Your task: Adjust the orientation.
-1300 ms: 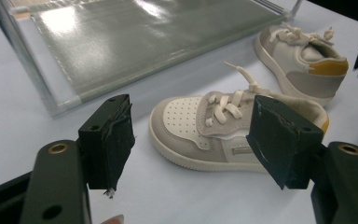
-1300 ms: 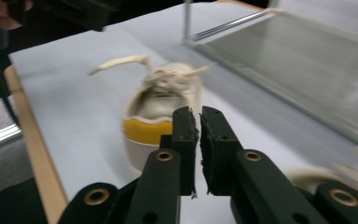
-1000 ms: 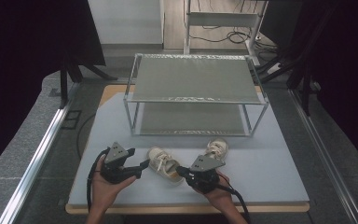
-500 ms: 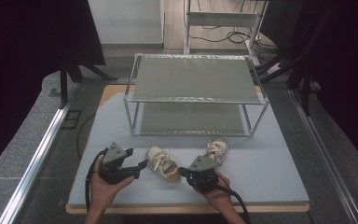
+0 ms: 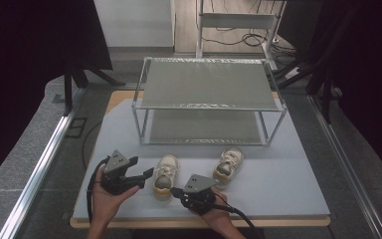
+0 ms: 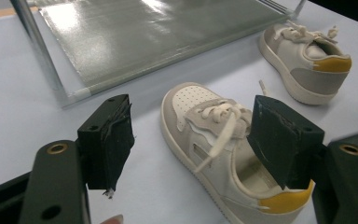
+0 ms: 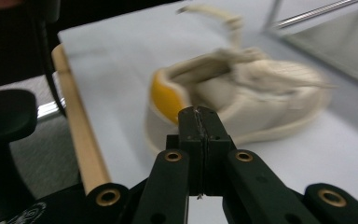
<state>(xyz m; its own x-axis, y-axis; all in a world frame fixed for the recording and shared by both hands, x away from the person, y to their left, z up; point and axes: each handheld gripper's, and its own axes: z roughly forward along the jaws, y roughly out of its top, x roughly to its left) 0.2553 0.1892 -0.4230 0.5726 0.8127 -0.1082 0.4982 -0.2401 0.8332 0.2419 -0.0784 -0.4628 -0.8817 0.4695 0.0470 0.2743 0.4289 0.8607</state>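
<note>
Shoe [image 5: 163, 178] lies between both grippers: left gripper [image 5: 146, 175] fingers apart around it, right gripper [image 5: 175, 191] fingers together, empty.

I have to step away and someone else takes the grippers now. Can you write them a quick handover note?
Left gripper: jaws open, straddling the near shoe without pressing it.
Right gripper: jaws shut on nothing, pointing at that shoe's yellow heel.
Second shoe lies to its right on the table, in front of the two-tier rack.
Done: nothing placed; both rack shelves bare.
Left: probably grip each shoe and set it on the rack.
</note>
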